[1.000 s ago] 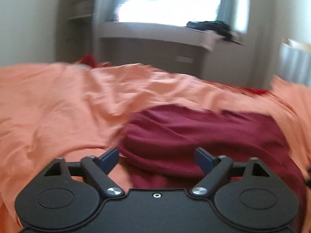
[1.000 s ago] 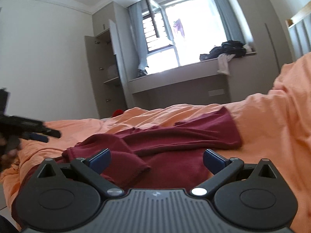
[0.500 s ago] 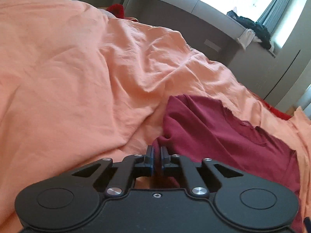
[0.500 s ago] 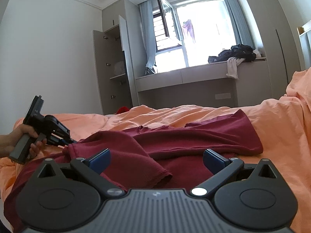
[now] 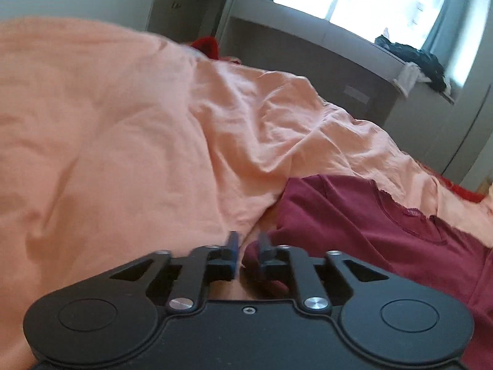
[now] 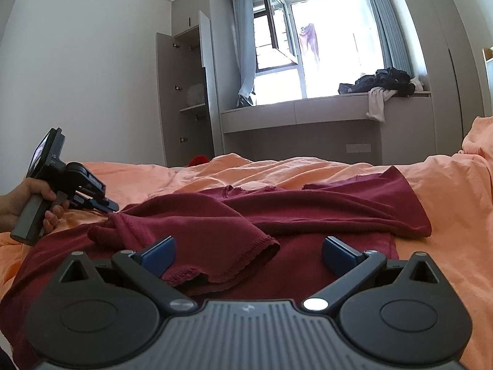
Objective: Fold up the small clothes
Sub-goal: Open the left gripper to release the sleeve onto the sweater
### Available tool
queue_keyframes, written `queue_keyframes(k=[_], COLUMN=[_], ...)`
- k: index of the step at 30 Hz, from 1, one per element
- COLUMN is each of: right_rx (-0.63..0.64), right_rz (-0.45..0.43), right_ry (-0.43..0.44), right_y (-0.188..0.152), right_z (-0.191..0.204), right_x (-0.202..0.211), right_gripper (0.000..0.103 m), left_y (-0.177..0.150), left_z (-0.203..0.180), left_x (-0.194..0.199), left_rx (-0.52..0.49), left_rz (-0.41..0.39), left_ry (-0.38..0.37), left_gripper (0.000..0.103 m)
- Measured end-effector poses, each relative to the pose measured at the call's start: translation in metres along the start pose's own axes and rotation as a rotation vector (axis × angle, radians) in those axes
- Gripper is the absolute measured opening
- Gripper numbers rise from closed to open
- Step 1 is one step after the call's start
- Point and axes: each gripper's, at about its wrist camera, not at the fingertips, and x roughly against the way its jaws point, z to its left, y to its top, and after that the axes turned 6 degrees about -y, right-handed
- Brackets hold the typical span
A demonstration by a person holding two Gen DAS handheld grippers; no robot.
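Your left hand-held gripper has just reopened to a narrow gap at the shirt edge on the bed; pinch deeper; right hand-held gripper gapes wide, empty

The left wrist view is blurred, so the window and the dark heap on the sill show no detail. The left gripper's body hides the maroon garment's near corner; whether its pads pinch cloth cannot be told. In the right wrist view, the frame's edge cuts off the person's hand at the wrist.
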Motion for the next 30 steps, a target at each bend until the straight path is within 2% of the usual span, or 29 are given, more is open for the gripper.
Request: queue_keyframes(k=[1, 3, 4, 6, 10, 12, 15, 17, 18, 19, 20, 22, 26, 30], right_rx=[-0.003, -0.001, 0.007, 0.038, 0.135, 0.191, 0.276, 0.324, 0.337, 0.343, 0.347, 0.346, 0.362, 0.389], right_rz=[-0.011, -0.047, -0.058, -0.074, -0.083, -0.086, -0.065, -0.044, -0.033, -0.022, -0.012, -0.011, -0.063, -0.028], right_ry=[0.003, 0.015, 0.024, 0.063, 0.143, 0.185, 0.215, 0.213, 0.209, 0.202, 0.197, 0.192, 0.238, 0.248], right_y=[0.001, 0.001, 0.002, 0.005, 0.006, 0.004, 0.000, -0.003, -0.005, -0.006, -0.006, -0.006, -0.003, -0.009], right_z=[-0.001, -0.001, 0.000, 0.003, 0.019, 0.028, 0.040, 0.046, 0.048, 0.049, 0.051, 0.051, 0.050, 0.054], right_x=[0.002, 0.009, 0.011, 0.016, 0.023, 0.027, 0.029, 0.028, 0.027, 0.026, 0.024, 0.024, 0.043, 0.051], right_gripper=[0.103, 0.103, 0.103, 0.103, 0.103, 0.098, 0.080, 0.062, 0.056, 0.042, 0.024, 0.006, 0.004, 0.004], left_y=[0.003, 0.004, 0.005, 0.008, 0.016, 0.016, 0.012, 0.007, 0.005, 0.005, 0.005, 0.005, 0.006, 0.004], left_z=[-0.003, -0.012, -0.015, -0.022, -0.033, -0.036, -0.032, -0.028, -0.025, -0.021, -0.019, -0.016, -0.013, -0.009], left_x=[0.001, 0.006, 0.008, 0.006, -0.014, -0.025, -0.038, -0.043, -0.044, -0.045, -0.046, -0.048, -0.055, -0.054], left_rx=[-0.024, -0.073, -0.092, -0.115, -0.143, -0.150, -0.141, -0.131, -0.121, -0.108, -0.097, -0.078, -0.064, -0.046], left_rz=[-0.008, -0.037, -0.054, -0.065, -0.025, -0.003, 0.025, 0.040, 0.043, 0.044, 0.045, 0.054, 0.086, 0.074], left_ry=[0.004, 0.009, 0.011, -0.003, -0.012, -0.019, -0.024, -0.021, -0.024, -0.028, -0.030, -0.022, 0.016, -0.002], left_gripper=[0.032, 0.055, 0.058, 0.059, 0.058, 0.058, 0.054, 0.050, 0.050, 0.050, 0.050, 0.051, 0.051, 0.052])
